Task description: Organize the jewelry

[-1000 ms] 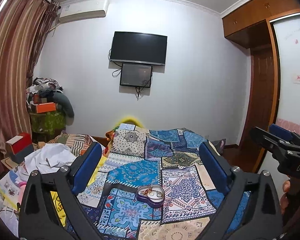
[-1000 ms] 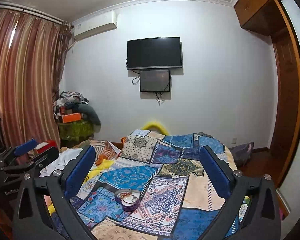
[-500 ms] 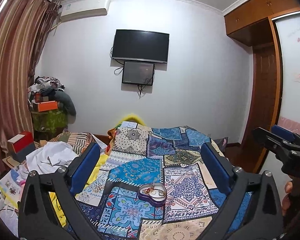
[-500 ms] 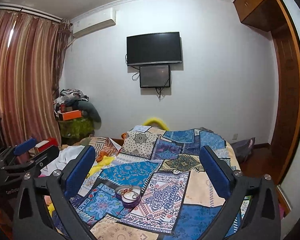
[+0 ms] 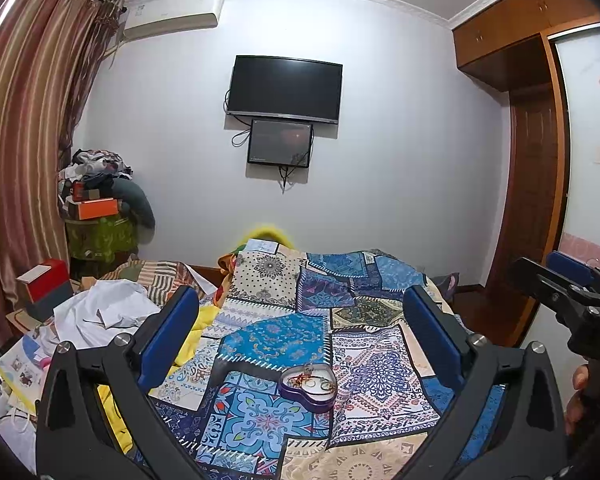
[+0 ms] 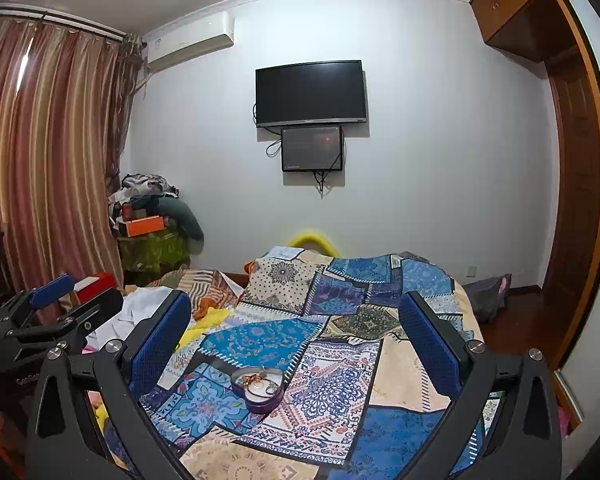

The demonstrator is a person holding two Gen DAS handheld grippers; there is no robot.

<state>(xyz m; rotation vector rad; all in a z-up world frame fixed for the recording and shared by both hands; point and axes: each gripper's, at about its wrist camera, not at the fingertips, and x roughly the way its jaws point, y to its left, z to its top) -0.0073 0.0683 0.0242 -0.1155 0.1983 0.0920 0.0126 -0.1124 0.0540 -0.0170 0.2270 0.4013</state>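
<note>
Resting low and centre in both views, the heart-shaped tin [image 5: 309, 385] sits on the patchwork bed [image 5: 364, 364], jewelry [image 5: 314, 381] already inside. Both grippers [image 5: 300, 328] [image 6: 296, 328] hover, jaws apart, empty; start or finish cannot be told.

A glossy purple tin [image 5: 308, 387], heart-shaped, is being seen on a matt patchwork cloth [image 5: 284, 336]; thin shiny metal rings [image 6: 262, 385] are being shown inside it. Matt black plastic frames and bright metal screws are being displayed by the left gripper [image 5: 300, 334], with textured blue pads [image 5: 168, 336]. The same finish is being shown by the right gripper [image 6: 296, 336]. Smooth brown wood is being presented by the wardrobe [image 5: 516, 24], and ribbed striped fabric by the curtain [image 6: 48, 152].
</note>
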